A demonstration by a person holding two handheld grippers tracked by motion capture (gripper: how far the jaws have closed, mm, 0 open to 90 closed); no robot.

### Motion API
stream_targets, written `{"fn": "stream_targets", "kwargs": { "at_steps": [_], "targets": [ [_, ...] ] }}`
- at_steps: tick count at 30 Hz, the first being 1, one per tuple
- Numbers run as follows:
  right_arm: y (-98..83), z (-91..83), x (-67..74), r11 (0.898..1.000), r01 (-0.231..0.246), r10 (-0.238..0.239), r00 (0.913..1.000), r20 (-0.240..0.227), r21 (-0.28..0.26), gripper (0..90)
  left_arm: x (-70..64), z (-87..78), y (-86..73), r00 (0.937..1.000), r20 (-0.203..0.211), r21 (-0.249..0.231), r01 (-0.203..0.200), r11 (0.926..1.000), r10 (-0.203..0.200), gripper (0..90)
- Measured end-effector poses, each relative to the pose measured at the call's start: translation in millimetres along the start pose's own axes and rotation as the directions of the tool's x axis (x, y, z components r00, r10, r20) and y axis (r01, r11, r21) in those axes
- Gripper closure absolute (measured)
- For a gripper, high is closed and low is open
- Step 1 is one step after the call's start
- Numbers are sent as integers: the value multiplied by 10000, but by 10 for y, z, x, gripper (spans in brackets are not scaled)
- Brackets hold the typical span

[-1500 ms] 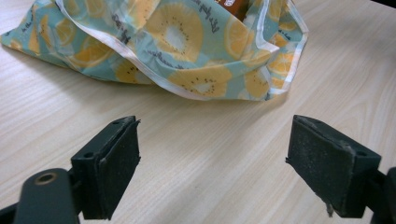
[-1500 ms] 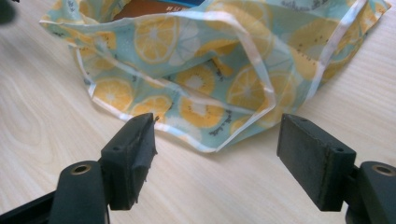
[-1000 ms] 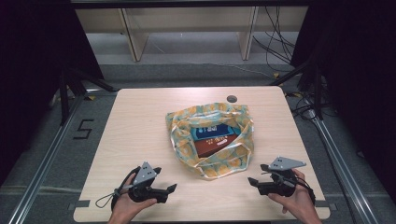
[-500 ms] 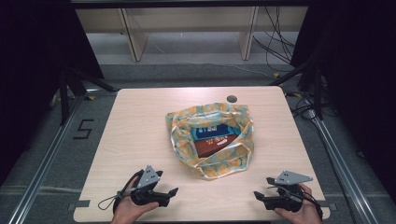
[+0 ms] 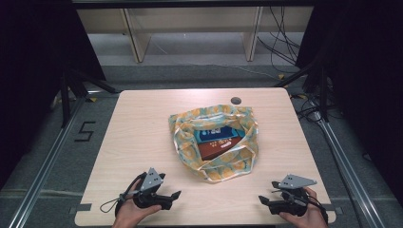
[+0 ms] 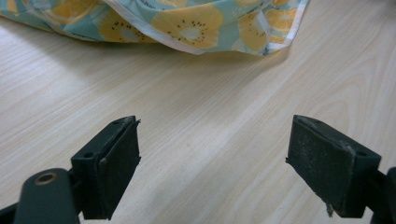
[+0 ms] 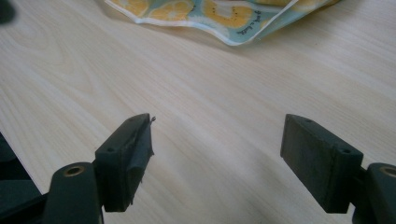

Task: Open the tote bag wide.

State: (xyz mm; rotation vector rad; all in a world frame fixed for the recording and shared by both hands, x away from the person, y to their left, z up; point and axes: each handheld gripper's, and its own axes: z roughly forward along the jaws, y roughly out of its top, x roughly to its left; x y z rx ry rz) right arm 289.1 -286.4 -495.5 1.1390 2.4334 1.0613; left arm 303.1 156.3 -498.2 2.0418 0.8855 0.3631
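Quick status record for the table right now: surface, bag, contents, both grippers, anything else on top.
surface: light wooden table
bag: fruit-print cloth bag, mid-table, mouth open upward
contents: blue box lying beside a brown box, both inside the bag
left gripper: near edge, left of the bag, jaws open, holding nothing, apart from the bag
right gripper: near edge, right of the bag, jaws open, holding nothing
other: dark round spot near the far edge, beyond the bag; too small to tell what it is
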Motion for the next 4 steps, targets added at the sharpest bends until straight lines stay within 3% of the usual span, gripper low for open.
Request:
{"fn": "stream_targets", "kwargs": {
  "at_steps": [2, 4],
  "targets": [
    [1, 0, -4, 10000, 36, -36, 10000, -27, 25, 259, 7, 4, 0, 10000, 21, -27, 11, 10000, -11, 158],
    [3, 0, -6, 10000, 18, -18, 10000, 9, 62, 259, 30, 1, 5, 9997, -72, 104, -228, 9997, 229, 158]
  ]
}}
